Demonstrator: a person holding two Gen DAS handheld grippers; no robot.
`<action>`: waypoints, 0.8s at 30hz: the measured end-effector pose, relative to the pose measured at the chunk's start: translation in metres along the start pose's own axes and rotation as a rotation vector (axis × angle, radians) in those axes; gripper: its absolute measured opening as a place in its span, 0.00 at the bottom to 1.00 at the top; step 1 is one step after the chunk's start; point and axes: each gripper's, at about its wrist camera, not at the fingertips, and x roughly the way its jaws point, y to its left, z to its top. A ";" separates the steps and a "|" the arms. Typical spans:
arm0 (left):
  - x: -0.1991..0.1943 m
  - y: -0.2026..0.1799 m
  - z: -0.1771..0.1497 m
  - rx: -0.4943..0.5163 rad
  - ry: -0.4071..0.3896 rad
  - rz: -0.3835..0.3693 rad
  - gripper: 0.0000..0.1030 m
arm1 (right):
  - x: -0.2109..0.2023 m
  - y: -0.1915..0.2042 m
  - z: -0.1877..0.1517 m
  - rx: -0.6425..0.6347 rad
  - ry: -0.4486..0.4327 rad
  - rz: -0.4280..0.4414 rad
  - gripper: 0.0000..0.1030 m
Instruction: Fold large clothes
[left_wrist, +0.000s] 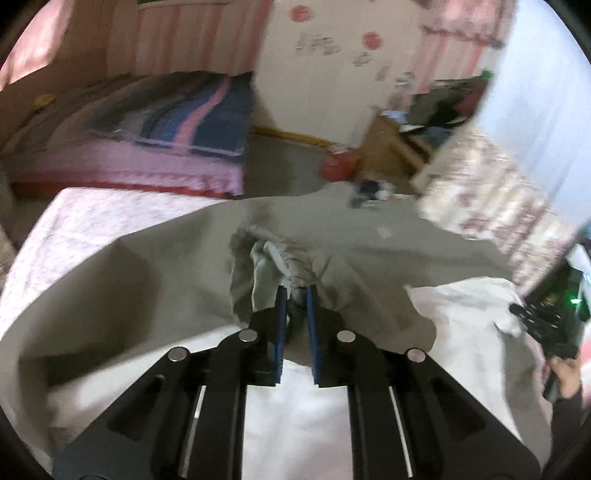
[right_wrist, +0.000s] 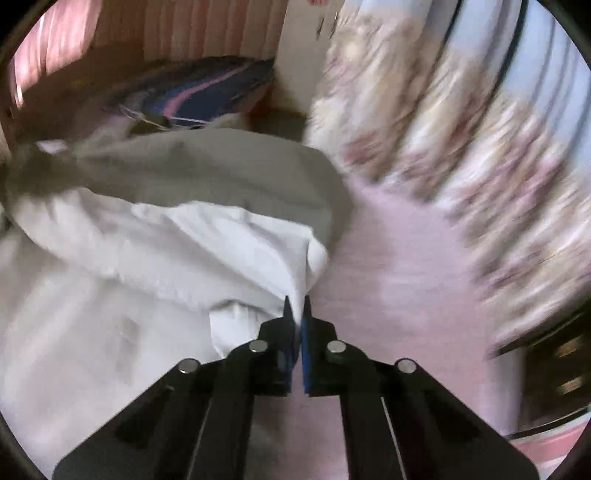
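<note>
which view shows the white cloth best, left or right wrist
The right wrist view: the white cloth fills its left half, with the right gripper shut on a fold. The left wrist view shows only part of it beyond the left gripper, which pinches the grey garment.

A bedroom, blurred with motion. Pink striped curtains hang across the back wall, glowing softly. A second bed stands beyond, pink-skirted, with a blue-and-pink striped blanket on top. Grey floor runs to a white wardrobe door dotted with red stickers. A red container sits by a wooden desk. Floral curtain fills the right, daylight beside it.
</note>
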 end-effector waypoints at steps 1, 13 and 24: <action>0.000 -0.008 -0.003 0.018 -0.001 -0.023 0.09 | 0.003 -0.006 -0.008 0.015 0.026 0.000 0.01; 0.025 0.011 -0.042 0.137 0.126 0.198 0.50 | -0.038 -0.061 -0.013 0.238 -0.077 0.233 0.70; 0.080 -0.062 -0.011 0.221 0.135 0.216 0.59 | 0.064 0.022 0.060 0.015 0.006 0.031 0.78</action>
